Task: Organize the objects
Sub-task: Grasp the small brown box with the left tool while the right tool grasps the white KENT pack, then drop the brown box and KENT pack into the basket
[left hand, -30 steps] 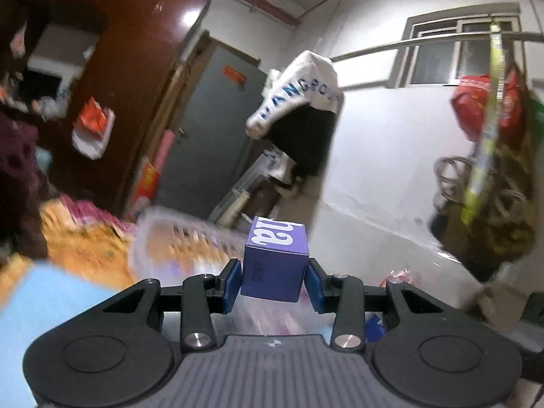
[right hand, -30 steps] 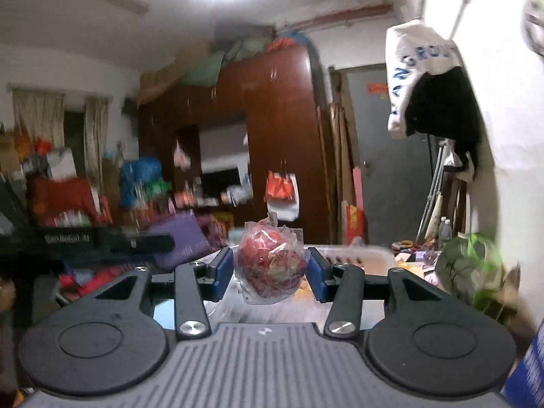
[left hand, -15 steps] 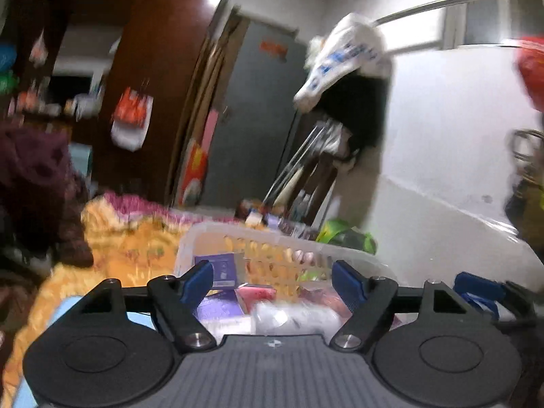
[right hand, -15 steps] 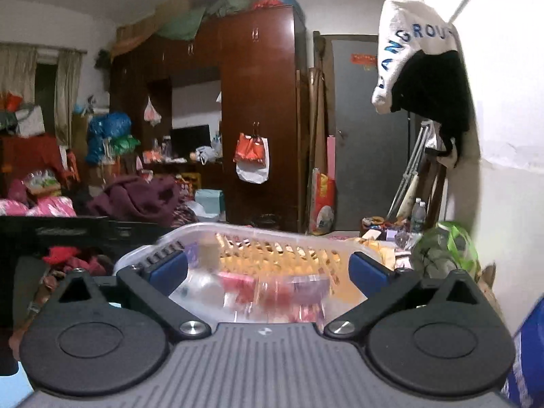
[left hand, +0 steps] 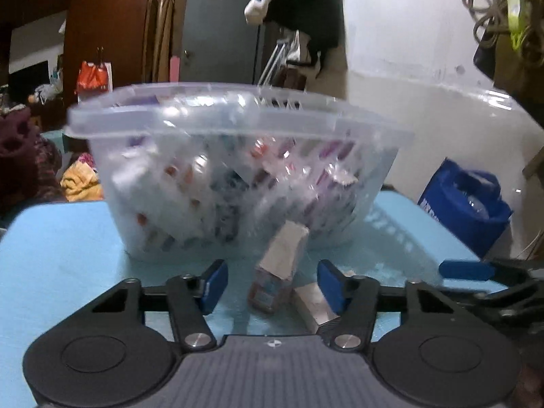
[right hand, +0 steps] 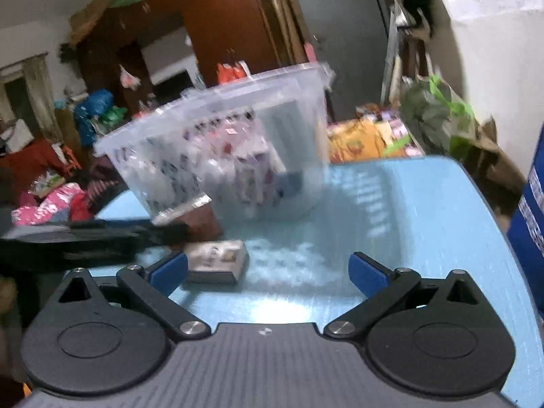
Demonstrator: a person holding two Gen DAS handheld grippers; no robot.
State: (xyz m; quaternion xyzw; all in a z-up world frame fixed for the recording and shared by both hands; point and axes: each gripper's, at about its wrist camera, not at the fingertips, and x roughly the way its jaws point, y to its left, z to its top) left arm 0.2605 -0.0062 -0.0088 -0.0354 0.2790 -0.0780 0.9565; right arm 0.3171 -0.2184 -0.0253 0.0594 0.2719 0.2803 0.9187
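One clear plastic basket (left hand: pixel 238 156) sits on the light blue worktop (left hand: pixel 61 244), toward its far edge, stuffed with small packets and boxes, too blurry to count. Outside the basket I can make out two loose things on the worktop, right in front of its near wall: one small bottle with a torn paper wrap (left hand: pixel 277 272), leaning up toward the basket, and one flat little box (left hand: pixel 314 302) lying just beside it.

Two grippers in play. The left gripper (left hand: pixel 272 284) has its jaws partly spread and closing in, with the bottle sitting between them, about centered, no pad pressing on it that I can see. The box lies close against the right-side pad (left hand: pixel 331 284).

The right gripper (right hand: pixel 268 270) is spread as wide as it goes with nothing between the jaws, only bare worktop. In its view the flat box (right hand: pixel 217 261) sits just off its left pad (right hand: pixel 170 268), not in the gap. The basket (right hand: pixel 217 156) is farther back, and the worktop's right edge curves past on that side.
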